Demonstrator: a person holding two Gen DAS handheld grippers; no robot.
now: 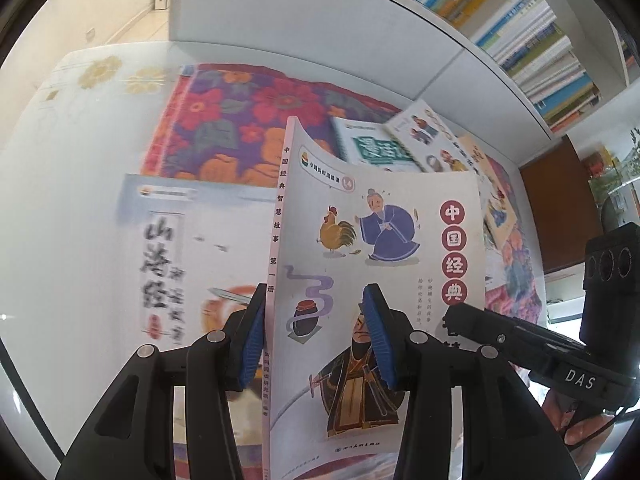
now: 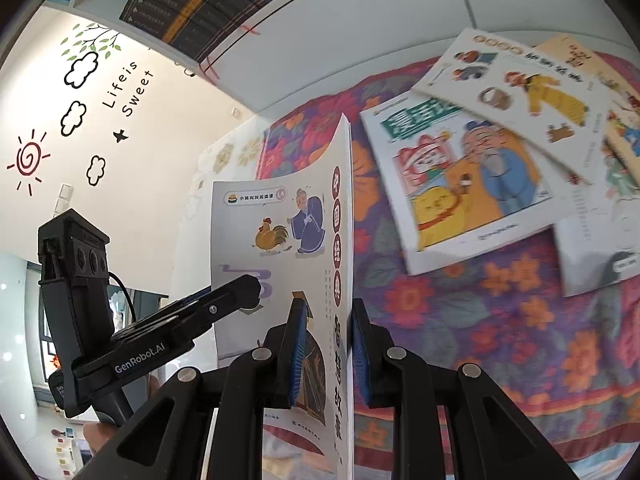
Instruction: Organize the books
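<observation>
Both tongs pinch one rooster-cover book (image 1: 380,240): left gripper (image 1: 316,336) on its spine, right gripper (image 2: 328,344) on the open edge. Roughly four more books (image 2: 472,184) overlap at 2 o'clock on the floral cloth (image 2: 460,320); another book (image 1: 180,256) lies at 9.

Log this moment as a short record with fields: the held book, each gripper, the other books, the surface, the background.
held book: rooster-cover book, lifted off the surface, cover bowed
left gripper: left gripper clamps the book's spine edge
right gripper: right gripper clamps the opposite, open edge
other books: calligraphy-cover book lying flat beside the cloth; green-title book and yellow-figure book overlapping on the cloth
surface: floral cloth on a white table
background: bookshelf filled with books
</observation>
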